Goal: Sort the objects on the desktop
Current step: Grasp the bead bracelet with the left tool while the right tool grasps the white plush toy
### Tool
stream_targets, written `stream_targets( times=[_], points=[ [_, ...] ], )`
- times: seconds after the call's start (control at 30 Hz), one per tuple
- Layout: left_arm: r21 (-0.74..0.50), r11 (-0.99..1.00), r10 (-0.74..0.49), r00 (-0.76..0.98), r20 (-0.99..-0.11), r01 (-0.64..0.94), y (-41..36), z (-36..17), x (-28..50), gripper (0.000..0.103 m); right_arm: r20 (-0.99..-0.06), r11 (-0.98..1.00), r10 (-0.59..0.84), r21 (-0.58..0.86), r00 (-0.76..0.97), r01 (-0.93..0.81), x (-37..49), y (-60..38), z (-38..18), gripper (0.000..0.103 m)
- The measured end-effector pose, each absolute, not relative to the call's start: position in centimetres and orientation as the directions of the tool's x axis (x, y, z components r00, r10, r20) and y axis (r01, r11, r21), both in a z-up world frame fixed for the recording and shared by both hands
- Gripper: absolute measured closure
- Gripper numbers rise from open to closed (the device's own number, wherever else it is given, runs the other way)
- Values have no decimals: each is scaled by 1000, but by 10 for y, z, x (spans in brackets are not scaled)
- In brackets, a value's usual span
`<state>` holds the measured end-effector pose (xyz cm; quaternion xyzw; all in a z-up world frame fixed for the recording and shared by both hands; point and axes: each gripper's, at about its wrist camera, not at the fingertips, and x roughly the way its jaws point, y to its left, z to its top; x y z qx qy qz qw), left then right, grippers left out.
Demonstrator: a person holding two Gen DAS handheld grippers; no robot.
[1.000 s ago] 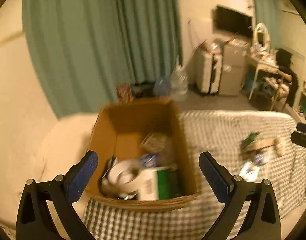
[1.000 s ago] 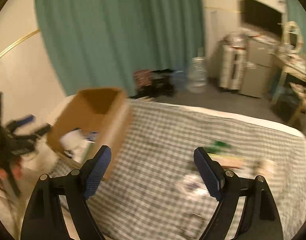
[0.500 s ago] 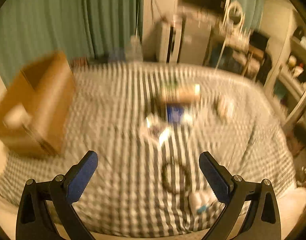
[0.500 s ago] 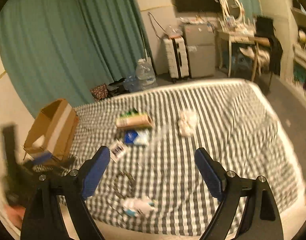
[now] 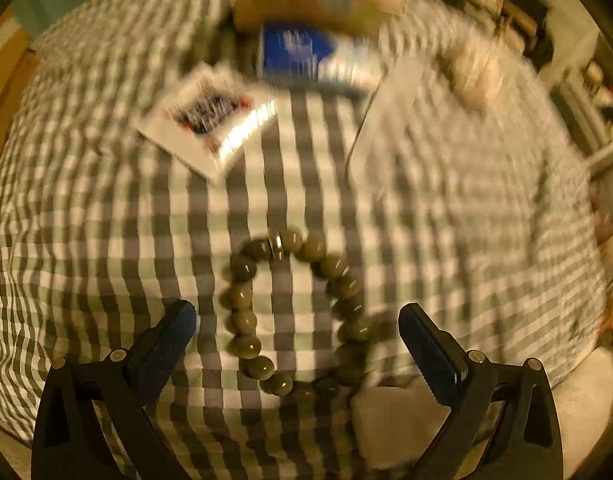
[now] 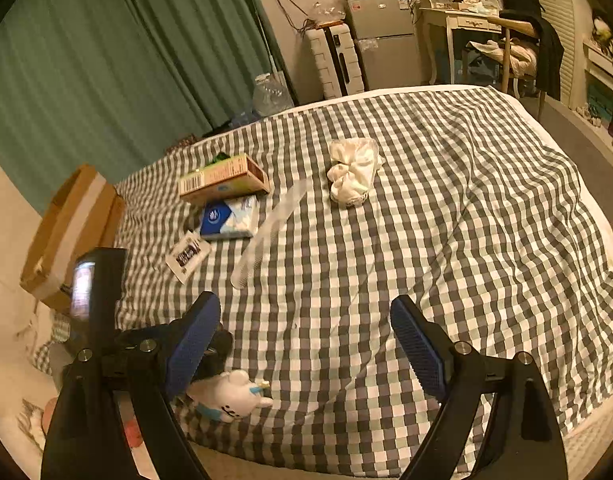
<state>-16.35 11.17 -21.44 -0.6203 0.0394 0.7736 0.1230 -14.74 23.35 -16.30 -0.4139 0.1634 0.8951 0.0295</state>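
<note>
My left hand-held gripper [image 5: 296, 336] hovers spread over the bead bracelet [image 5: 294, 312], a ring lying flat on the checked bed [image 5: 106, 240], right between my fingers. My right hand-held gripper [image 6: 304, 346], also spread, is farther off, holding nothing.

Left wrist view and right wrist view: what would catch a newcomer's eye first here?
A ring of olive beads lies on the checked cloth, right between the open left gripper fingers. From the right wrist, a crumpled white bag sits mid-cloth, with a small white plush toy at the near edge.
</note>
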Motion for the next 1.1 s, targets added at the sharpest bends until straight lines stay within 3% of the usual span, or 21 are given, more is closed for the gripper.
stream_targets(
  times=[0.07,0.13,0.23,0.4,0.43,0.6,0.8,0.9,0.93,0.97,1.0,1.03,1.07,1.1],
  points=[
    [-49,-971,107,-241,-965,-236,111,-210,-158,23,-750,-946,-90,270,-655,-179,-146,231,-162,16],
    [-88,-974,146,-279,-949,-209,99,-198,-153,81,-767,-949,-114,273,-632,-160,-146,227,-162,16],
    [-241,-960,273,-286,-918,-141,67,-189,-148,81,-805,-937,-230,336,-546,-100,-151,216,-172,16],
    [-276,-957,286,-425,-859,-87,29,-165,-126,81,-877,-954,-286,300,-386,24,-164,174,-202,16],
    [-265,-961,273,-441,-855,-81,26,-164,-123,92,-888,-954,-290,296,-356,40,-165,166,-209,16],
    [-256,-962,273,-426,-863,-98,32,-181,-134,92,-954,-981,-191,178,-229,77,-174,140,-243,16],
    [-297,-950,313,-360,-879,-100,27,-194,-140,92,-961,-976,-199,176,-193,126,-182,125,-254,16],
    [-295,-951,310,-309,-899,-97,31,-204,-146,88,-981,-982,-121,97,-150,163,-189,111,-267,16],
    [-292,-952,307,-302,-902,-96,32,-206,-148,82,-985,-982,-87,59,-152,179,-188,106,-269,16],
    [-302,-948,319,-297,-900,-102,33,-206,-150,77,-985,-982,-69,39,-158,187,-188,104,-269,21],
    [-325,-938,346,-287,-893,-120,36,-207,-151,66,-985,-983,-56,25,-165,184,-187,105,-268,28],
    [-335,-933,359,-281,-890,-131,38,-207,-151,60,-983,-986,-56,26,-175,167,-187,108,-267,44],
    [-337,-931,364,-281,-888,-142,40,-207,-151,60,-981,-988,-64,36,-183,150,-187,113,-266,52],
    [-328,-934,356,-288,-889,-143,42,-206,-150,67,-979,-988,-91,66,-185,137,-186,118,-264,52]
  ],
)
